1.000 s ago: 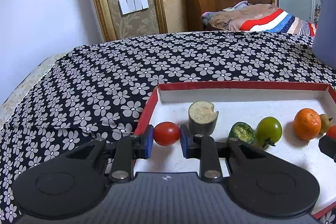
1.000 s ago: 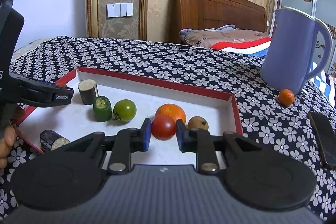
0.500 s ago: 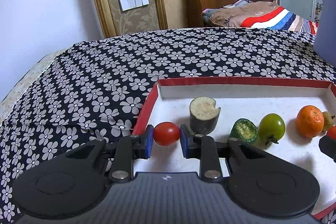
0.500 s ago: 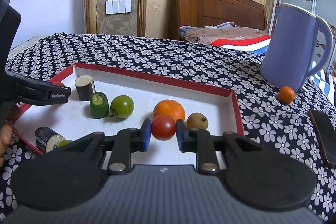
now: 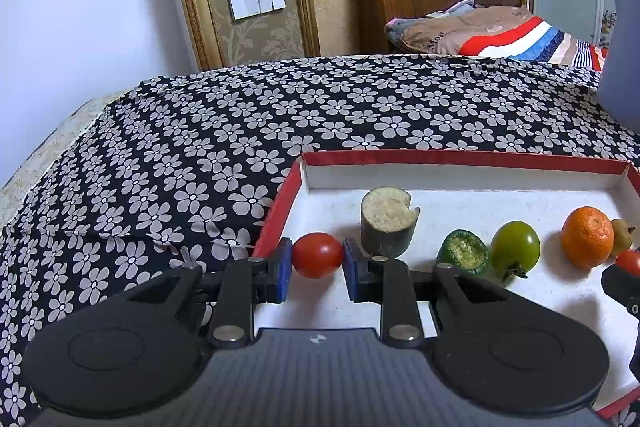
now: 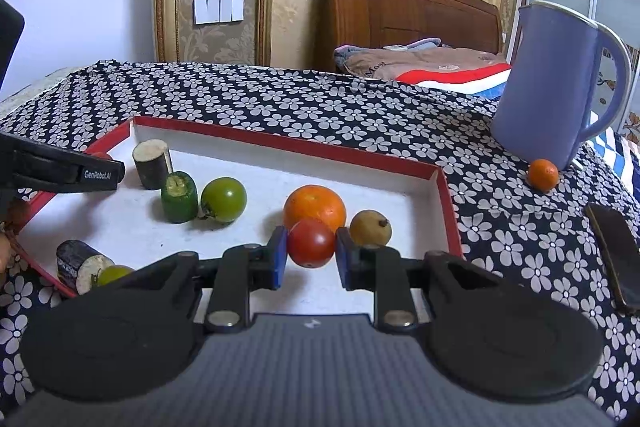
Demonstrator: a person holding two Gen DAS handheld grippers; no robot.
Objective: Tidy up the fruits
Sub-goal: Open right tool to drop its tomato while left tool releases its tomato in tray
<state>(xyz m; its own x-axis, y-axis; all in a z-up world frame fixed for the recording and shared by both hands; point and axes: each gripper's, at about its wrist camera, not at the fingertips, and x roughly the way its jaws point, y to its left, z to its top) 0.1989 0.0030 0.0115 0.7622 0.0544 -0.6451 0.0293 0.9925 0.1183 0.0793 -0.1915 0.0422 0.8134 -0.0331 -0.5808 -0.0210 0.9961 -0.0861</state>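
A red-rimmed white tray (image 5: 460, 158) (image 6: 280, 143) lies on a flowered cloth. My left gripper (image 5: 318, 255) is shut on a red tomato (image 5: 318, 254) just above the tray's left edge. Over the tray's right part, my right gripper (image 6: 311, 242) is shut on another red tomato (image 6: 311, 241). Behind that one sit an orange (image 6: 316, 205) (image 5: 587, 235) and a small brown fruit (image 6: 370, 227). A dark cut stalk piece (image 5: 386, 223) (image 6: 152, 165), a green cut piece (image 5: 464, 255) (image 6: 179, 195) and a green tomato (image 5: 515, 245) (image 6: 223, 199) stand in the tray's middle.
A lilac jug (image 6: 554, 83) stands on the cloth at right with a small orange (image 6: 543, 174) at its foot. A dark phone (image 6: 614, 255) lies near the right edge. Another stalk piece (image 6: 82, 265) and a small green fruit (image 6: 114, 273) lie in the tray's near left corner.
Both views have shifted slightly; the tray and fruits sit a little lower in the frames. Each gripper keeps its hold on its red tomato.
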